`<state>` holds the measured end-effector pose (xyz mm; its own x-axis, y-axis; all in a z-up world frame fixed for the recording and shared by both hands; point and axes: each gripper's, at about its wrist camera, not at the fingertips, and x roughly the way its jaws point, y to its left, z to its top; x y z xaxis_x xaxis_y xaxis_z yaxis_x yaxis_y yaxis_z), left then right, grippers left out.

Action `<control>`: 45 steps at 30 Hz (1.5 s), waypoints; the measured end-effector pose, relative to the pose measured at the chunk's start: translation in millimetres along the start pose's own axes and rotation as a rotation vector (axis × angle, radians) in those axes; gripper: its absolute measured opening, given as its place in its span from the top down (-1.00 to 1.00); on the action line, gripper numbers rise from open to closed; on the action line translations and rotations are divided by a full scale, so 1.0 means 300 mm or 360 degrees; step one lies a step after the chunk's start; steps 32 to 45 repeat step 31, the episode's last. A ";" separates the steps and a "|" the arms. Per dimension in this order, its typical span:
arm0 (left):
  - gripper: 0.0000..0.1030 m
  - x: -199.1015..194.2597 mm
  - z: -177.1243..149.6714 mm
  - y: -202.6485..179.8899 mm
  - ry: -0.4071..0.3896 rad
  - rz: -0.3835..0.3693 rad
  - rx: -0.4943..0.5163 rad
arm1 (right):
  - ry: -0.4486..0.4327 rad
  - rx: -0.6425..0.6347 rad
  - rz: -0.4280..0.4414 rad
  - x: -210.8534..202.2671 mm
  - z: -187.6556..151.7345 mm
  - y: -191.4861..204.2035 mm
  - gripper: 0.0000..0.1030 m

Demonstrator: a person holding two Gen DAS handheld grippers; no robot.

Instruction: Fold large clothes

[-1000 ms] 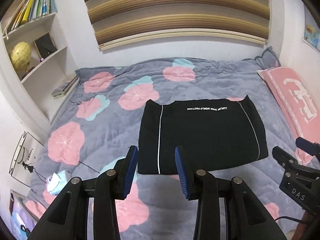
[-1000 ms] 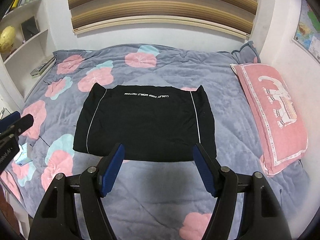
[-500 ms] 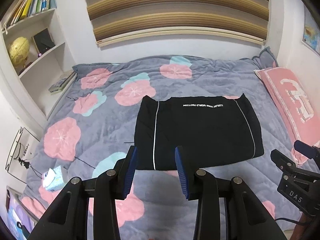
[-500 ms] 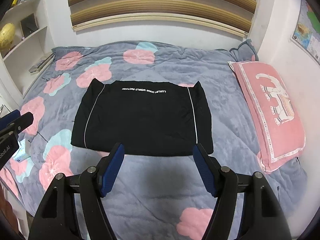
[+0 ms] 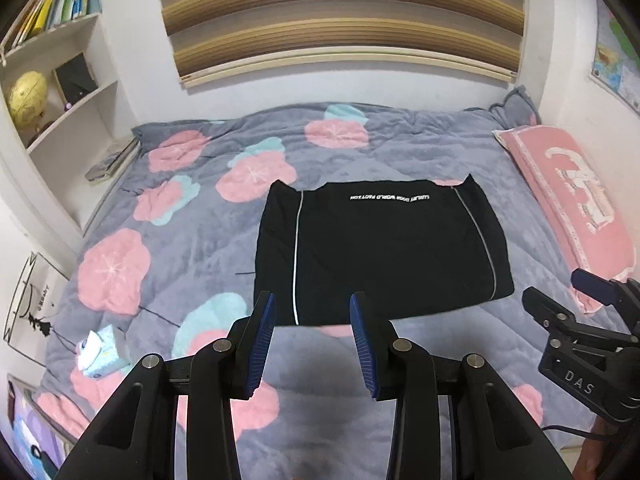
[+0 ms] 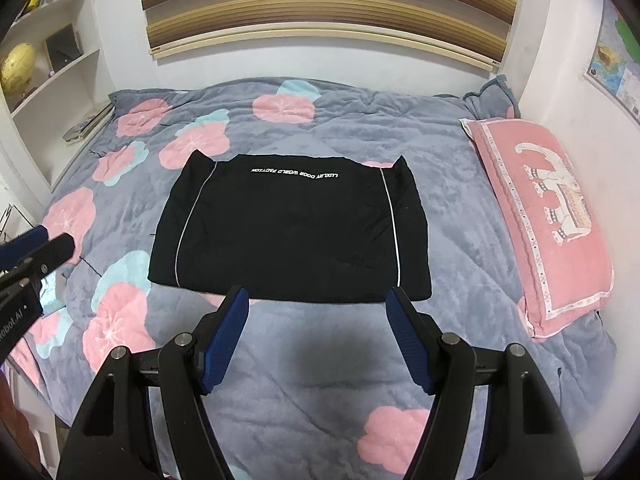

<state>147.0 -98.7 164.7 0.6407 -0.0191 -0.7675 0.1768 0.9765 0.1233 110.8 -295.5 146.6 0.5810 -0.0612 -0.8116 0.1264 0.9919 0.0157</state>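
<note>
Two empty hand-held grippers above the folded black garment (image 6: 288, 232): left hand-held gripper (image 5: 312, 312) narrow, right hand-held gripper (image 6: 318, 300) wide.

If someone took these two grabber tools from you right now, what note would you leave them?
Left gripper: jaws partly open, empty, held above the bed.
Right gripper: jaws wider open, empty, also clear of the cloth.
The black garment lies flat on the flowered quilt as a neat rectangle, white lettering along its far edge; the pink pillow sits to its right.
Done: it already looks folded at least once.
Left: probably one more fold, if a smaller bundle is wanted; otherwise nothing.
</note>
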 end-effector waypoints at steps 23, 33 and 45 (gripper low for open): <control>0.24 0.052 -0.017 -0.004 0.0044 0.0002 0.0042 | 0.0059 0.0003 -0.0007 0.050 -0.032 -0.021 -0.43; 0.11 0.124 -0.017 0.036 0.0071 -0.0031 -0.0034 | 0.0116 -0.0021 -0.0017 0.106 -0.051 -0.024 -0.43; 0.11 0.124 -0.017 0.036 0.0071 -0.0031 -0.0034 | 0.0116 -0.0021 -0.0017 0.106 -0.051 -0.024 -0.43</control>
